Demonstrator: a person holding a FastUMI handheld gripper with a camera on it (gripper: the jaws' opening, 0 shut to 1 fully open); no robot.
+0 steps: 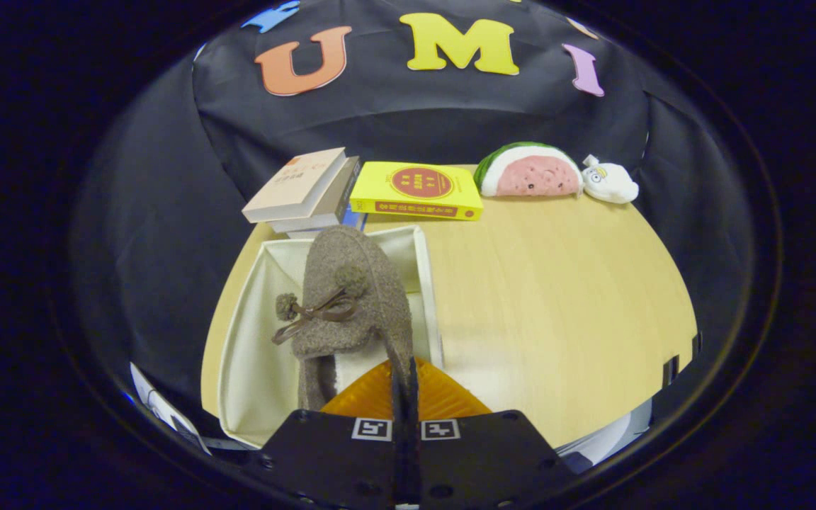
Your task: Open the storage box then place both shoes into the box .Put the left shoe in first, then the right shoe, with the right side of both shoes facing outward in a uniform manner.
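1. The shoe point(351, 297) is a brown, fuzzy, felt-like slipper with a rounded toe, a thin brown bow on its upper and two small pompoms at the bow's ends.
2. Its toe points away from the claw point(404, 386), toward the books, and its paler lining shows at the heel opening.
3. The shoe hangs over the storage box point(252, 333), a cream fabric box with its top open, which stands on the left part of the worktop point(557, 297).
4. The claw is closed on the shoe: its two fingers meet on the thin heel edge, pinching it between them, with almost no gap left.
5. The claw points forward and slightly down over the near end of the box, holding the shoe just ahead of the fingers.
6. Beyond the box lies a stack of books point(305, 191), with a yellow book point(418, 190) just beside it.
7. Farther right, at the worktop's far edge, sit a watermelon plush point(530, 171) and a small white plush point(610, 181), touching each other.
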